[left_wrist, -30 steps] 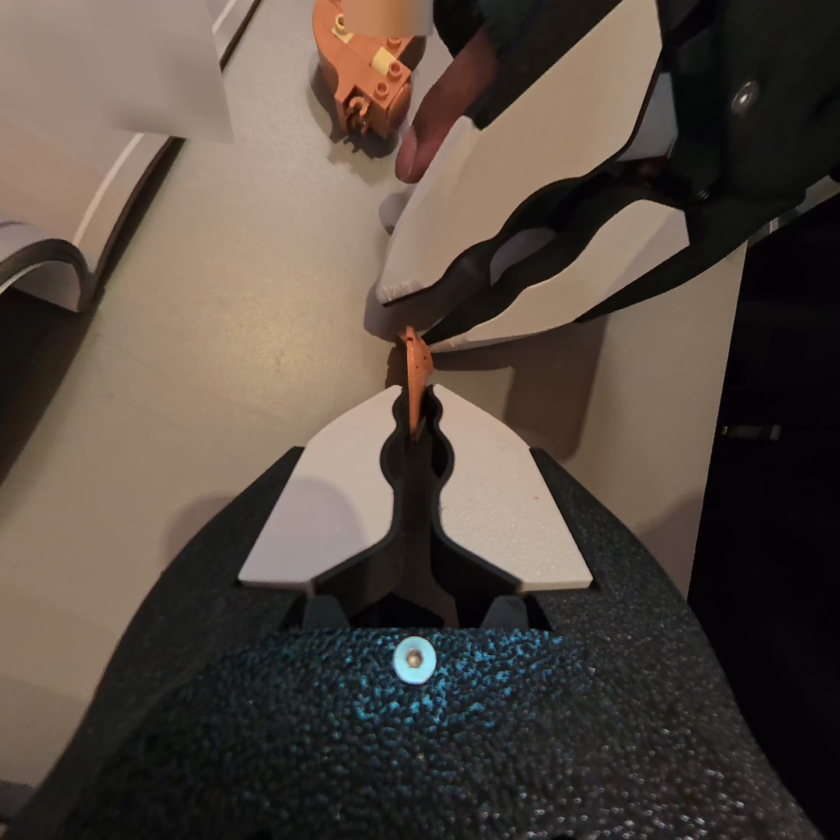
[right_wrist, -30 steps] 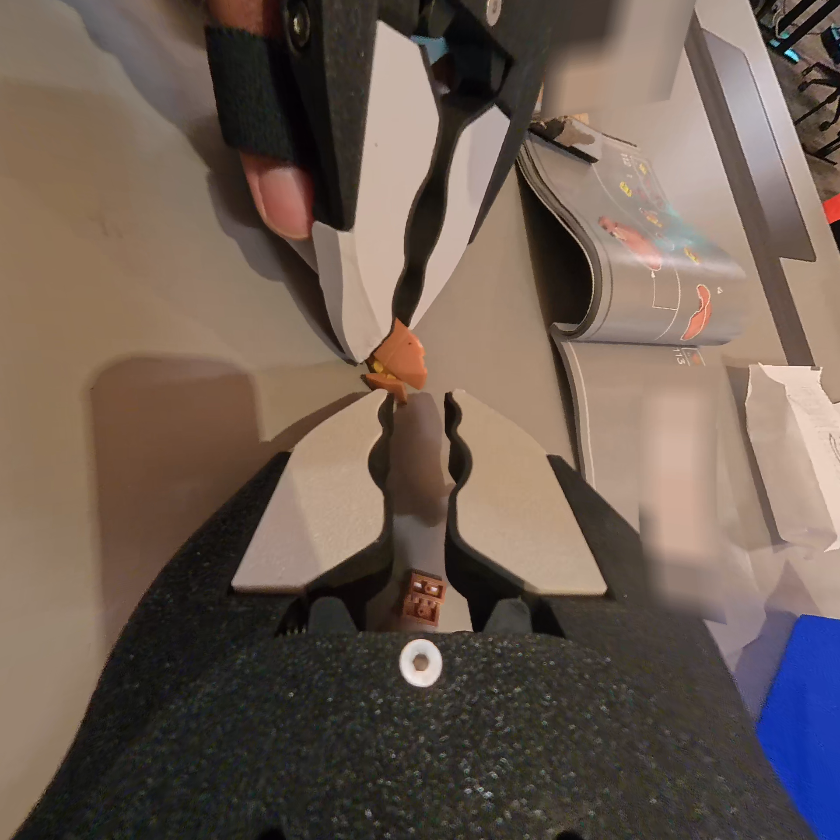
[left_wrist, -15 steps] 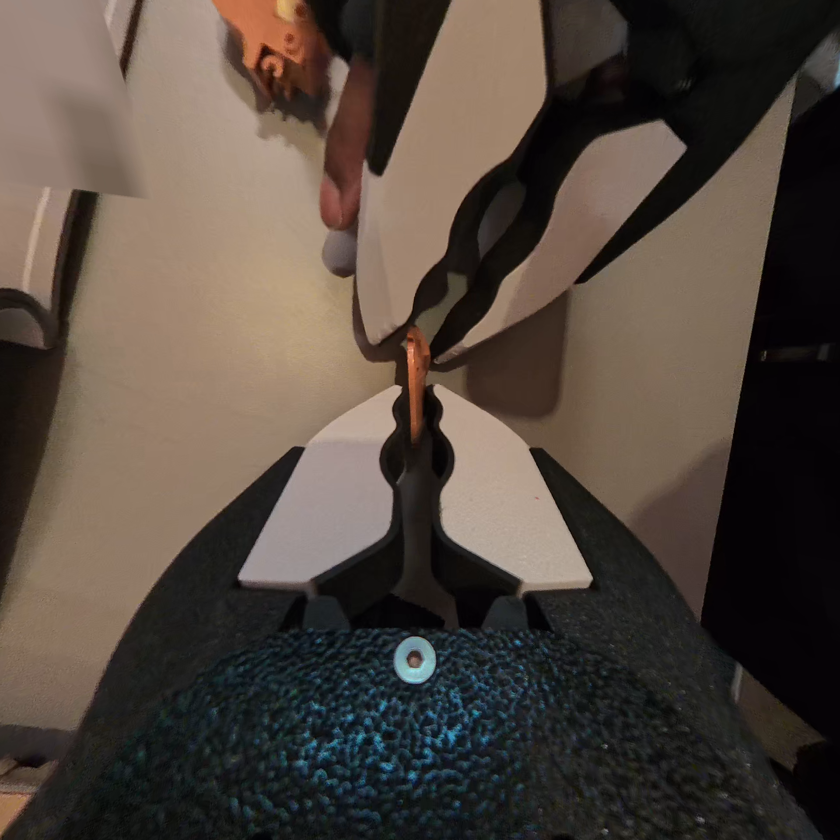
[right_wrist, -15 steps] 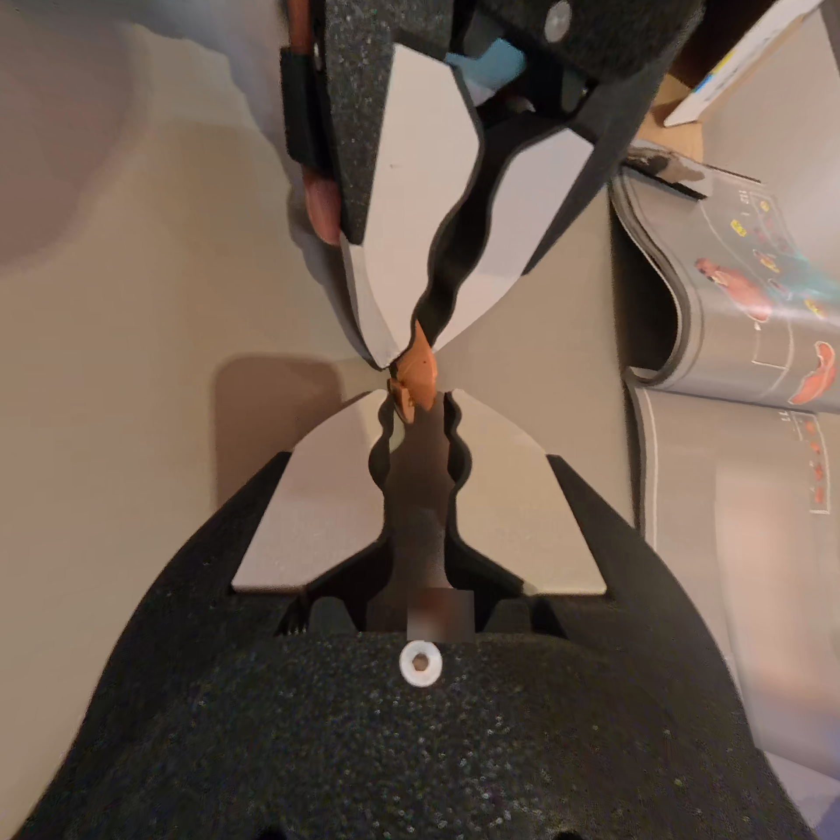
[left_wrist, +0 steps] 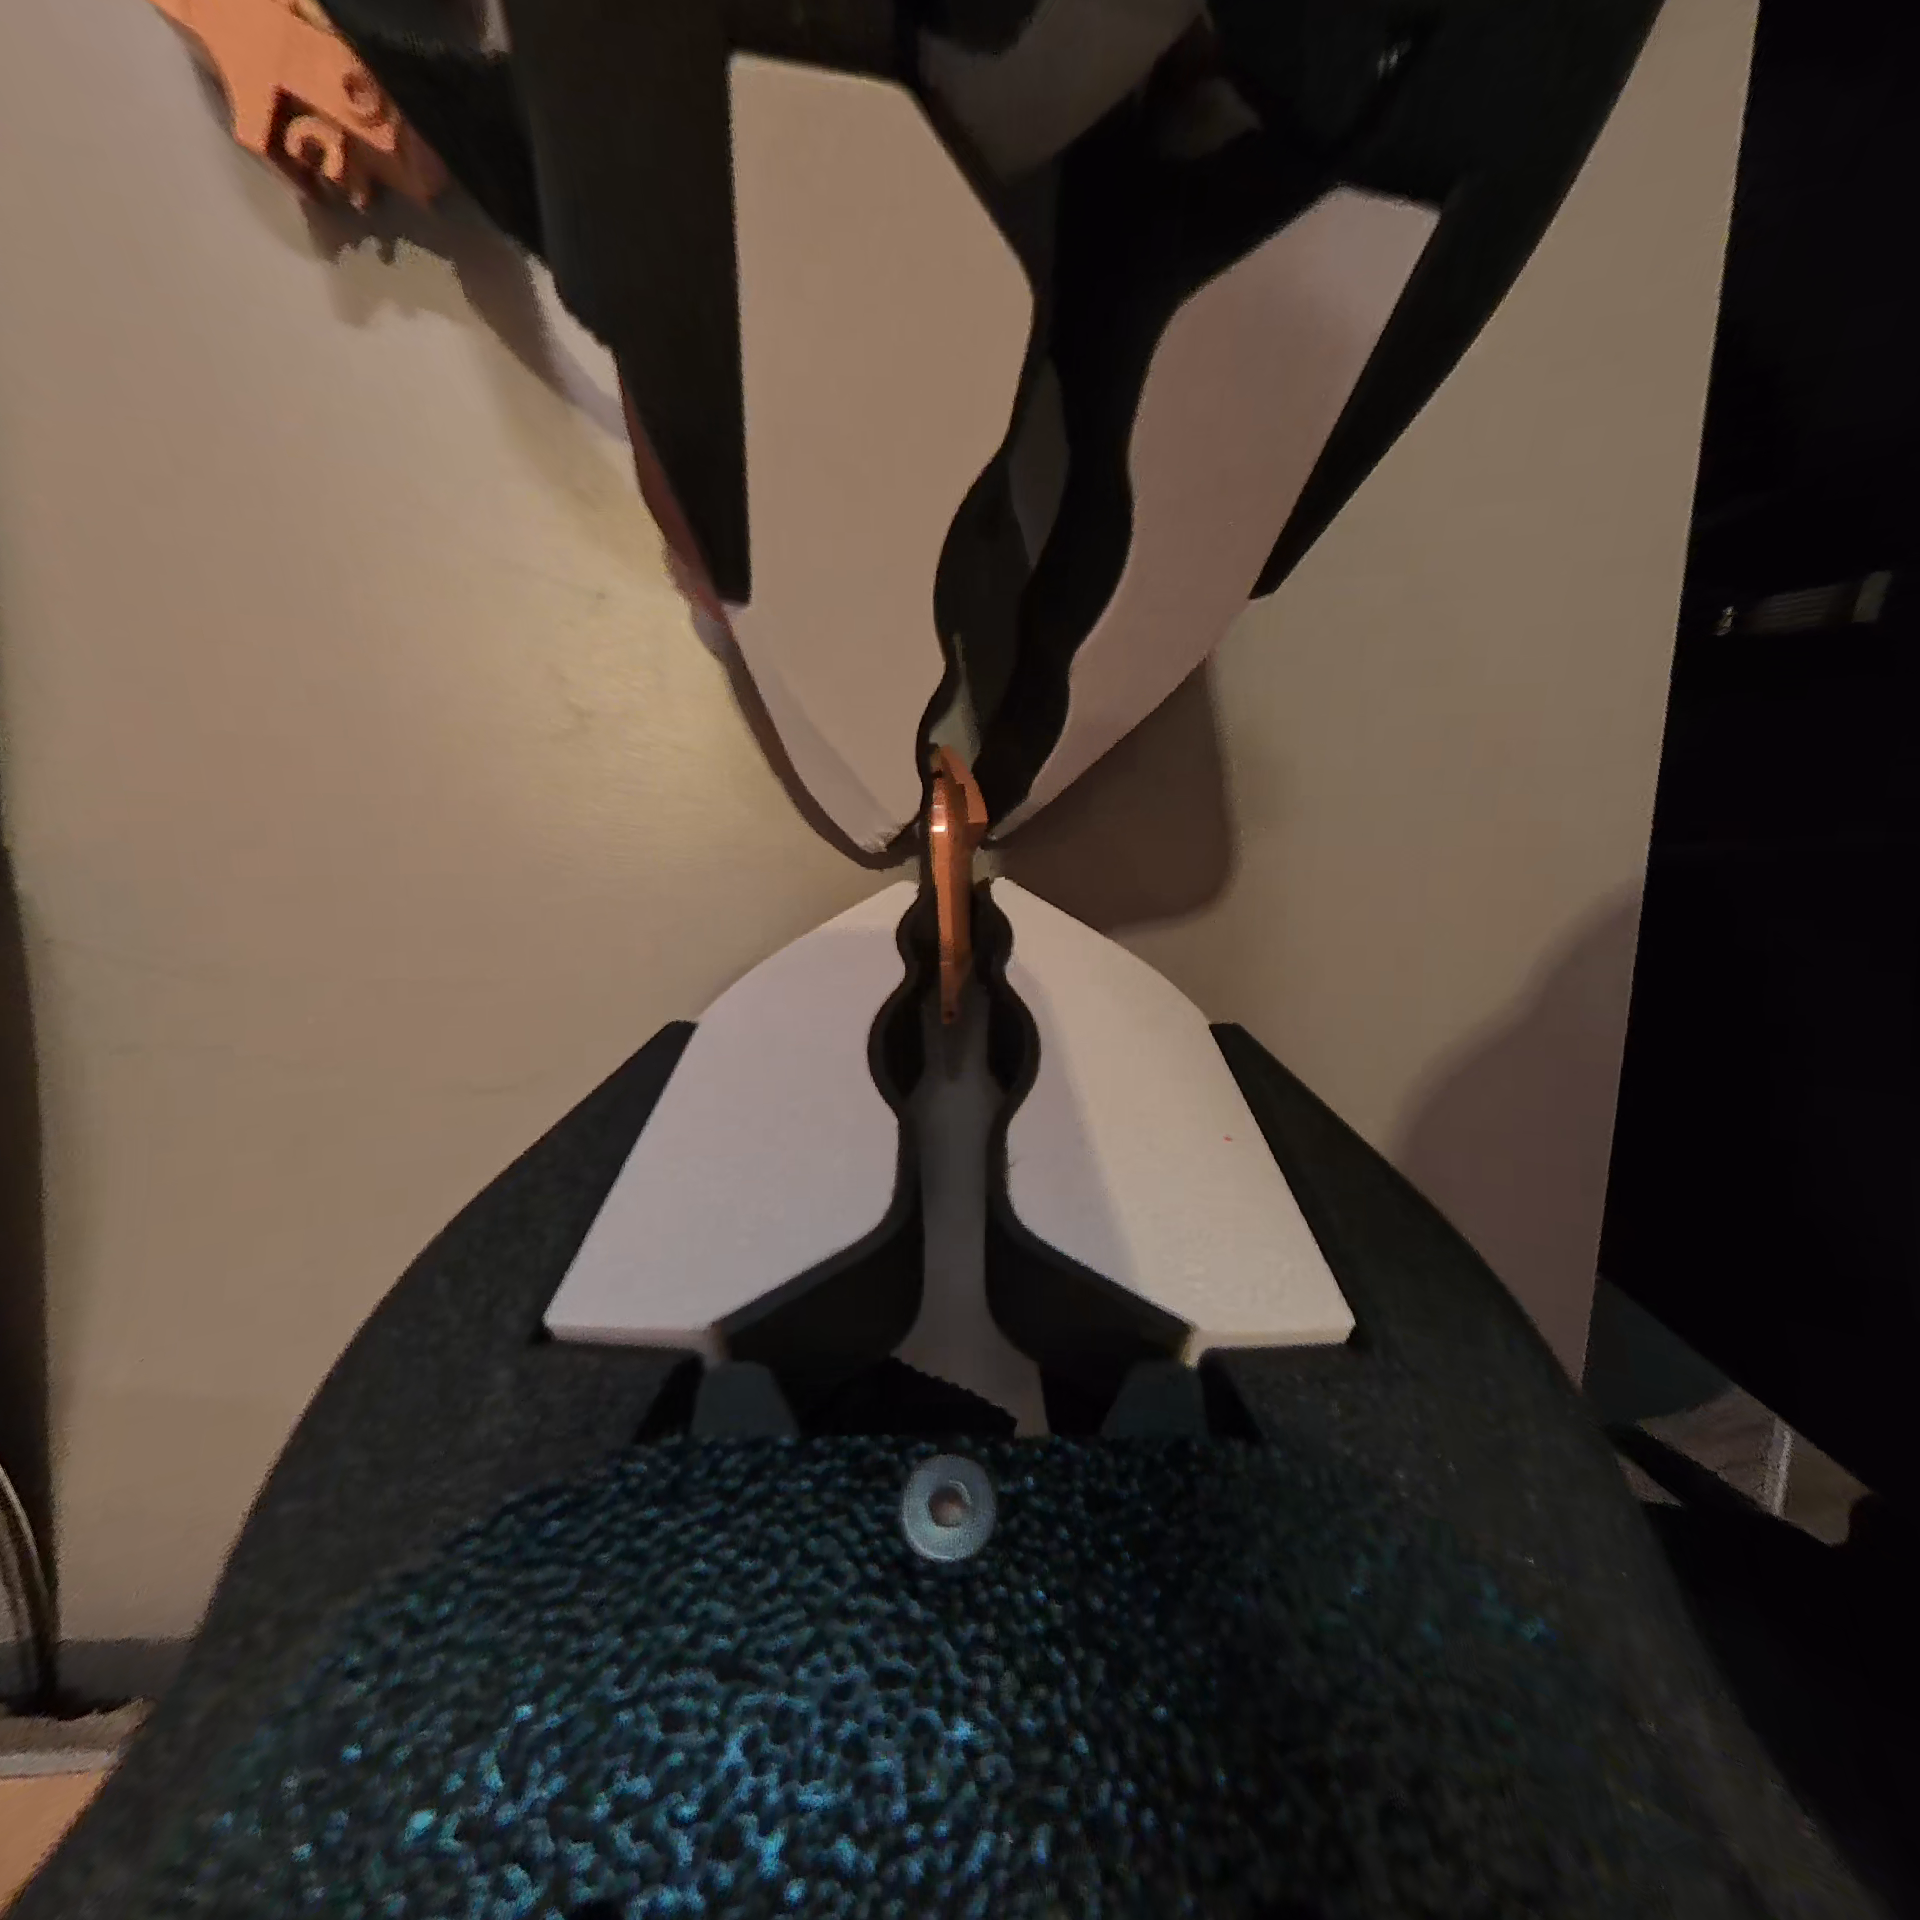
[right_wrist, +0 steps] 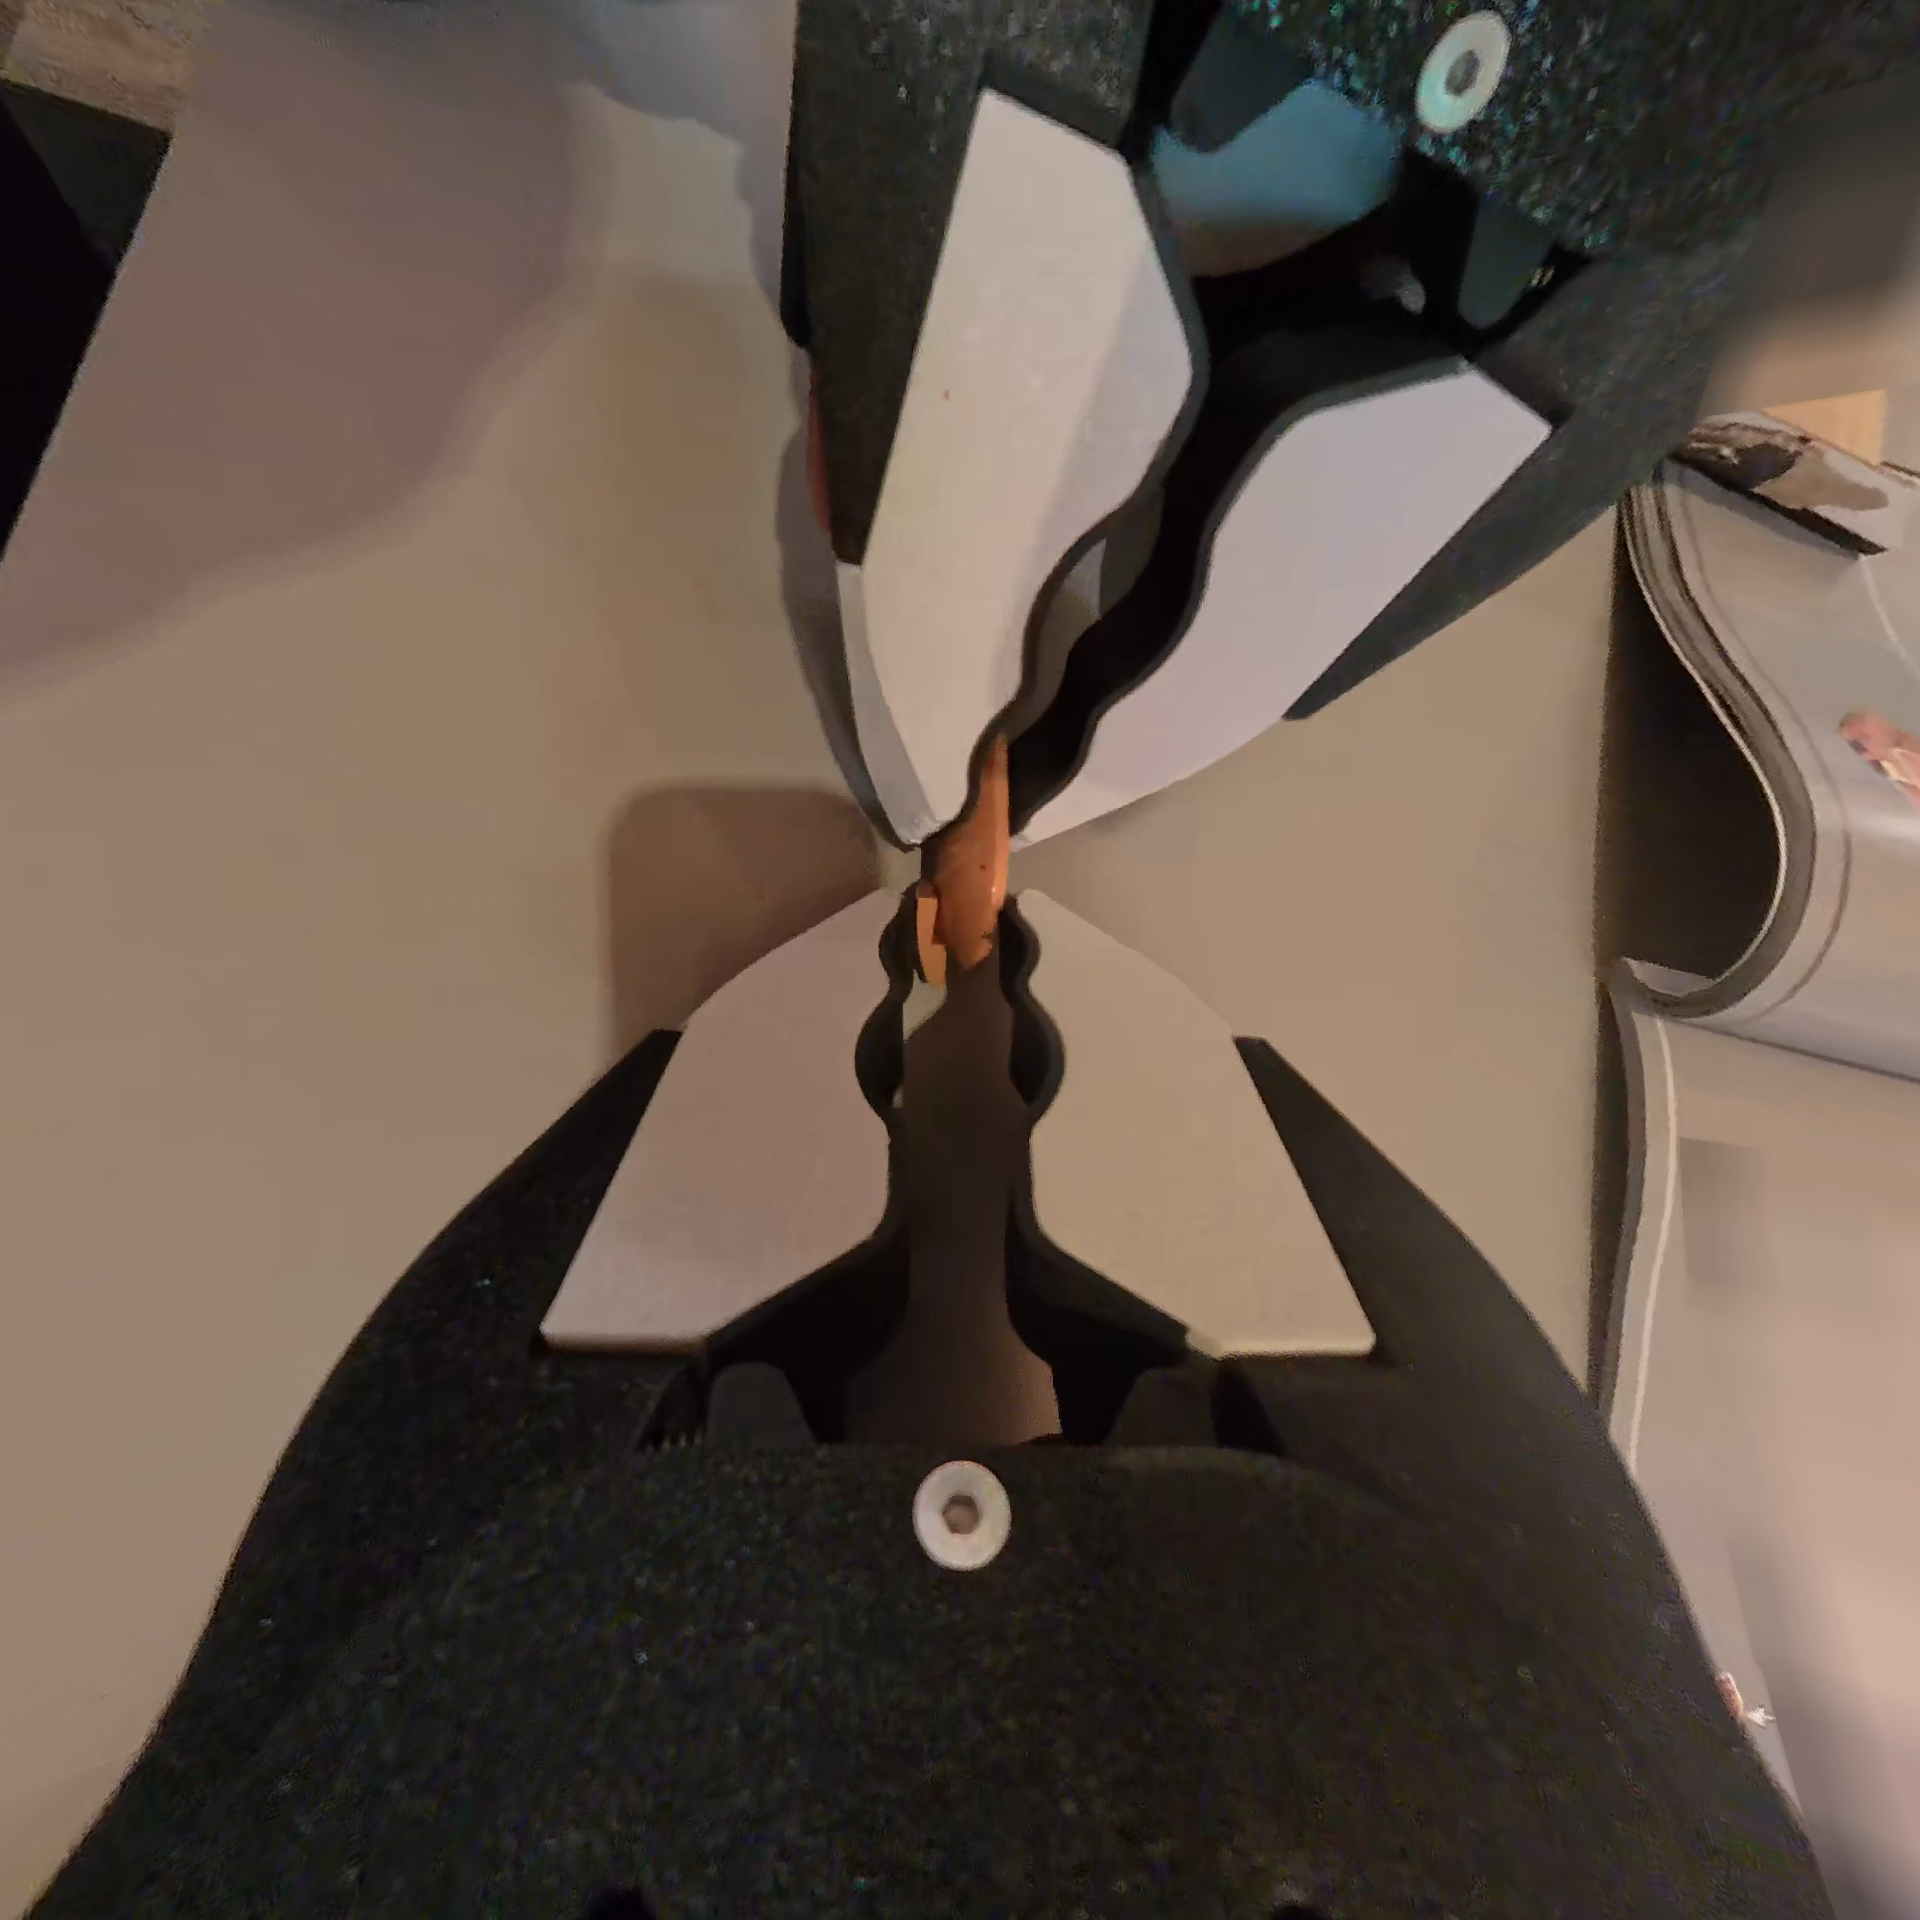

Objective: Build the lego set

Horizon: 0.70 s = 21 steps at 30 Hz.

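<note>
Two grippers meet tip to tip above the beige table. Left gripper clamps a thin orange lego piece; right gripper closes on its opposite end. Partly built orange lego model sits far left; most assembly remains.

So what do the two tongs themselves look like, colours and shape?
Both match: the left tongs and right tongs have a black, pebbly-textured body with one pale hex screw at its centre. Each carries two flat, light grey fingers tapering to points, edged in black, with wavy black inner gripping faces.
</note>
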Motion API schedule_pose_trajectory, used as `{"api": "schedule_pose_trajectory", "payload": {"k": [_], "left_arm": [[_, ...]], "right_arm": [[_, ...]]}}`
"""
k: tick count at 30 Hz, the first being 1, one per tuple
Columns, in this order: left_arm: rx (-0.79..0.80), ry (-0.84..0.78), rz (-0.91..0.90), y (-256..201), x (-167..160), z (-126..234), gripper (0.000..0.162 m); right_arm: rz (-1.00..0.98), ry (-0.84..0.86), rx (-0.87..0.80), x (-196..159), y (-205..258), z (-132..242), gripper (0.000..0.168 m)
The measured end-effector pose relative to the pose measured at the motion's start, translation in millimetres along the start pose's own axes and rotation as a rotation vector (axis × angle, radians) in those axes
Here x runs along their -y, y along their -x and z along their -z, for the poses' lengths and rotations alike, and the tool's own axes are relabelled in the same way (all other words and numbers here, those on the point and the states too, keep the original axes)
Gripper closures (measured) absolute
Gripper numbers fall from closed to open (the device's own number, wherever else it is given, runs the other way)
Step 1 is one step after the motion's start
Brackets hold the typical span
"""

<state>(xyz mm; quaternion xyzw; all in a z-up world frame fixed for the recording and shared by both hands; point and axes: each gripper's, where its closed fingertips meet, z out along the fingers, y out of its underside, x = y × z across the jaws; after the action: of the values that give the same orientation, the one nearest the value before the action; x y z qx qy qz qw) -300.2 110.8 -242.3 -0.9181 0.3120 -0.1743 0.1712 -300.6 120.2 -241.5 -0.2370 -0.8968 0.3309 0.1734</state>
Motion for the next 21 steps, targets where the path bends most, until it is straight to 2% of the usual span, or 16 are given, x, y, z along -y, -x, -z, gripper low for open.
{"api": "schedule_pose_trajectory", "payload": {"k": [10, 21], "left_arm": [[-0.018, 0.081, -0.064, -11, -2, 3, 0.155], [-0.026, 0.001, -0.048, -8, 4, 7, 0.154]], "right_arm": [[0.012, -0.001, 0.053, 6, 13, 1, 0.159], [-0.108, -0.044, 0.066, 7, 6, 6, 0.16]]}}
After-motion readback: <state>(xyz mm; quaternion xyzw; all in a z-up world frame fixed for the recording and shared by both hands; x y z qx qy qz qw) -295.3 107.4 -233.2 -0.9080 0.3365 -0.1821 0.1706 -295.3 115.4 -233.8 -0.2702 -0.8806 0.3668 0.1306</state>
